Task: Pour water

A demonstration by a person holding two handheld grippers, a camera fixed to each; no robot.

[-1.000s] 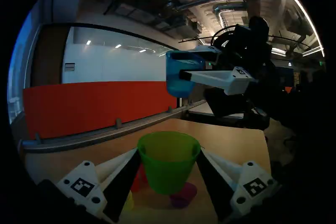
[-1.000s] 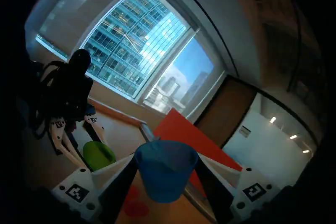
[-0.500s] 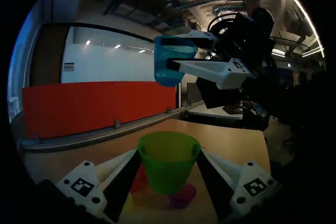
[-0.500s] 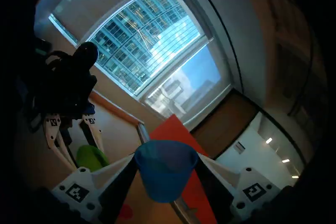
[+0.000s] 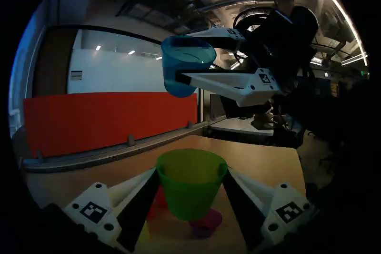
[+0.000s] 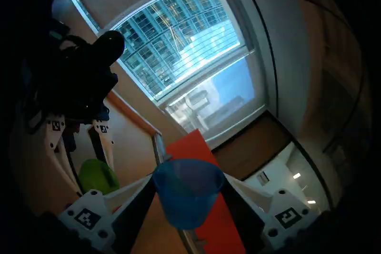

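Wood-toned tabletop (image 5: 266, 158) stretches ahead of the left claw (image 5: 190, 177) and runs to a long red wall panel (image 5: 109, 118). Above and ahead of that claw is the right claw (image 5: 185, 61), with dark rig gear and a person's hand bulking behind it.

Both claws are pinching cups. The left claw's two fingers press the sides of a green cup (image 5: 191, 185), upright with its mouth open to the ceiling. It seems to be held a little clear of the tabletop. The right claw's fingers clamp a blue cup (image 5: 183, 66), which stands close to upright with at most a slight lean. Whether it holds water I cannot tell.

I judge this to be the lining-up step, before any pouring. From the left claw, the blue cup sits high overhead, farther out and a touch to the left, well apart from the green rim. In the right gripper view the green cup lies low and to the left of the right claw, between the other claw's fingers. The next move calls for bringing the blue lip down over the green mouth, then rolling the right claw slowly so the stream lands inside.

Below the green cup, small red (image 5: 155, 206) and purple (image 5: 207, 220) pieces rest on the tabletop.
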